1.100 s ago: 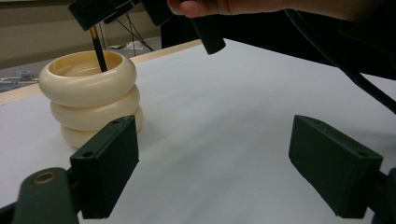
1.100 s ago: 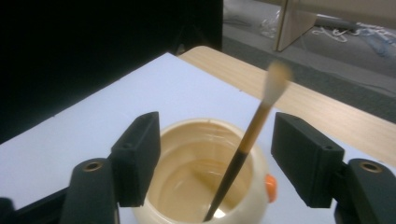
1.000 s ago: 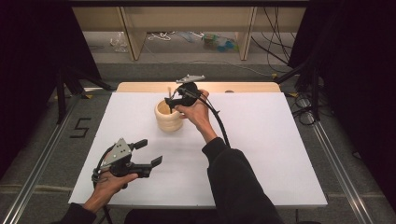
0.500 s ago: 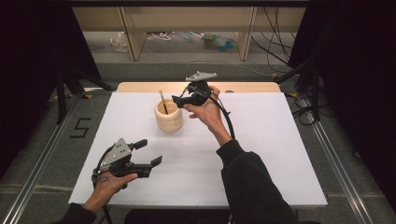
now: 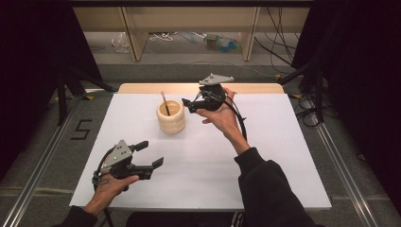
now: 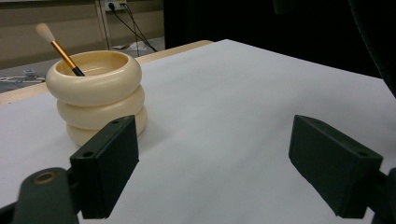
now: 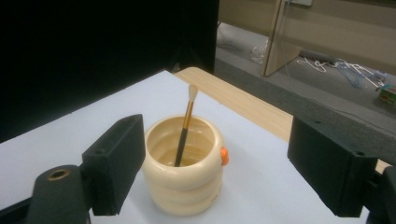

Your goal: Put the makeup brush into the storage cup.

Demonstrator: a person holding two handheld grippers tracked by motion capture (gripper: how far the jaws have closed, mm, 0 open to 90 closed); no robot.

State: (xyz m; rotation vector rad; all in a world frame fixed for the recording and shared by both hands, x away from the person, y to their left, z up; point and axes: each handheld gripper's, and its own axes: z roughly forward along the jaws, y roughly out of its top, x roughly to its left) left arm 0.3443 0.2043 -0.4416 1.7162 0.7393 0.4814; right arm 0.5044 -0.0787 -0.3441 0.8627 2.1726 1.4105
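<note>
A cream ribbed cup [image 5: 170, 118] stands upright at the back middle of the white table, and a thin brush [image 5: 164, 101] with a pale tip leans inside it. My right gripper [image 5: 188, 106] hovers just right of the cup, above the table, with its jaws pointing at it. Those jaws have just been opening, stand open, and hold nothing. From the right gripper view [image 7: 217, 172] the cup [image 7: 184, 163] and brush [image 7: 184, 130] lie a little ahead. My left gripper [image 5: 150, 153] rests open near the front left, empty, with the cup [image 6: 95, 91] and brush [image 6: 58, 44] farther off.
The white sheet [image 5: 283, 156] covers the table, with a wooden strip [image 5: 255, 88] along the back edge. Metal rails [image 5: 340, 165] run down both sides. Behind the table are wooden shelf legs [image 5: 135, 33] and loose cables on the floor. Black curtains hang left and right.
My right gripper has drawn back from over the cup, to the right and a little up, and the brush now stands free in the cup. The left gripper has stayed put.
</note>
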